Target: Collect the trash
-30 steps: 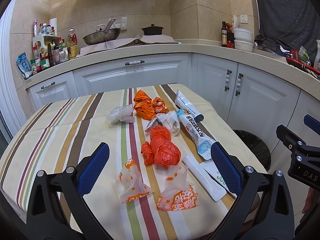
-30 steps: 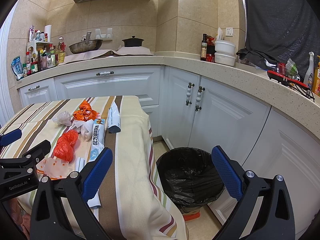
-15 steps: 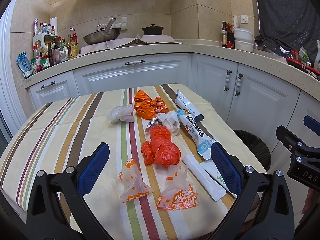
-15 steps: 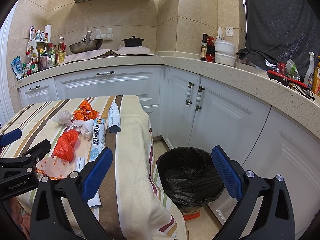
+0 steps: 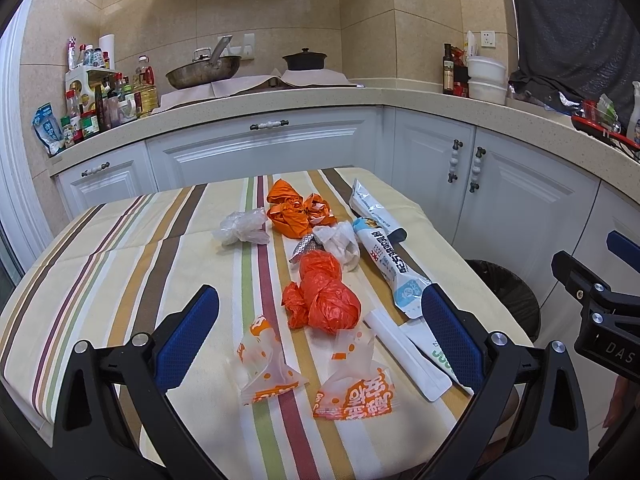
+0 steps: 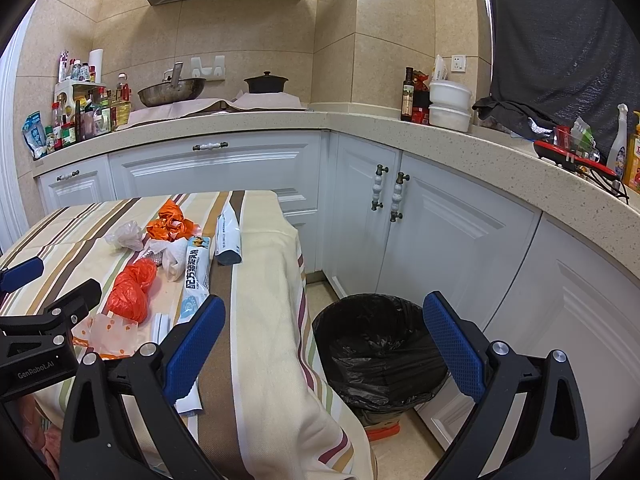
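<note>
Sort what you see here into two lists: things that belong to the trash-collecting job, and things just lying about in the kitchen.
Belongs to the job:
red plastic bag
orange wrappers
clear plastic bag
snack packets
lined bin
left gripper
right gripper

Just lying about:
wok
black pot
oil bottle
white tubs
</note>
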{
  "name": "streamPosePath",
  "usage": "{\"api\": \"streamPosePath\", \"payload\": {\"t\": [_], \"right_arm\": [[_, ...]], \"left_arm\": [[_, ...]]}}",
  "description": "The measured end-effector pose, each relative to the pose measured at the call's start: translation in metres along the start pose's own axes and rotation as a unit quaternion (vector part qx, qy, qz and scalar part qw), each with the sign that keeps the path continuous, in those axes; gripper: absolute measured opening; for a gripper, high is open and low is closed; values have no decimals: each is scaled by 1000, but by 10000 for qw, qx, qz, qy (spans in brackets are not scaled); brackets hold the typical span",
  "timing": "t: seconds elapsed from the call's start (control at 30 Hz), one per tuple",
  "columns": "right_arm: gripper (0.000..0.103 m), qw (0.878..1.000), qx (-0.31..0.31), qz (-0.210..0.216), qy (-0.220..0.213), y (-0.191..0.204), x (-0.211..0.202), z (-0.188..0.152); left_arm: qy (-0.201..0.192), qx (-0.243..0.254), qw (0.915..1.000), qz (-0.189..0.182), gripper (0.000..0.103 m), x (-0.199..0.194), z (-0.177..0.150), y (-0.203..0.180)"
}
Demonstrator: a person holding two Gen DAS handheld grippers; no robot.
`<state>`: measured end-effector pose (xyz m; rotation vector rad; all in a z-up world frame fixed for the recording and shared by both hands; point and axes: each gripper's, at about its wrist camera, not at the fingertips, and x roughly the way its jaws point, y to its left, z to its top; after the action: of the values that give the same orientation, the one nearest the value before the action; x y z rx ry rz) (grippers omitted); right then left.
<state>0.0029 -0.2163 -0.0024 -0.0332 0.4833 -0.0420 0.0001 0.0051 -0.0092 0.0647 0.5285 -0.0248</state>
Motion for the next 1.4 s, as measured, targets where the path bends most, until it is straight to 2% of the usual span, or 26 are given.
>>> {"api": "streamPosePath", "payload": {"t": [0.23,0.33,0.67,0.77,0.83,0.87,1.0,1.13,1.3,1.4], "right_arm": [[96,9999,27,140,83,10,4,-11],[96,9991,41,379,169,21,10,-19],[95,9955,-413,787,341,46,10,-33],[86,9937,-431,932,445,48,11,-37],[69,9917,-462,1065,546,50,13,-38],[67,9911,-484,1094,585,51,13,-39],[65,9910,-500,1089,600,50,12,-42],[65,9916,-519,1048,553,50,12,-42],[65,9914,-501,1073,557,49,15,-42],[65,9908,-516,1106,578,52,18,-43]], "left_arm": [[24,-23,10000,-34,99,0,-3,5],[156,46,9999,7,99,5,-9,11],[554,25,9984,56,99,13,-33,40],[596,-16,9982,-14,99,12,-38,44],[598,-28,9981,-115,98,11,-38,43],[595,-14,9981,-161,98,11,-38,42],[532,53,9981,-291,96,8,-37,35],[635,-64,9977,-221,86,15,-37,42],[677,-214,9975,-47,86,18,-37,57],[733,-257,9970,-50,81,22,-38,58]]}}
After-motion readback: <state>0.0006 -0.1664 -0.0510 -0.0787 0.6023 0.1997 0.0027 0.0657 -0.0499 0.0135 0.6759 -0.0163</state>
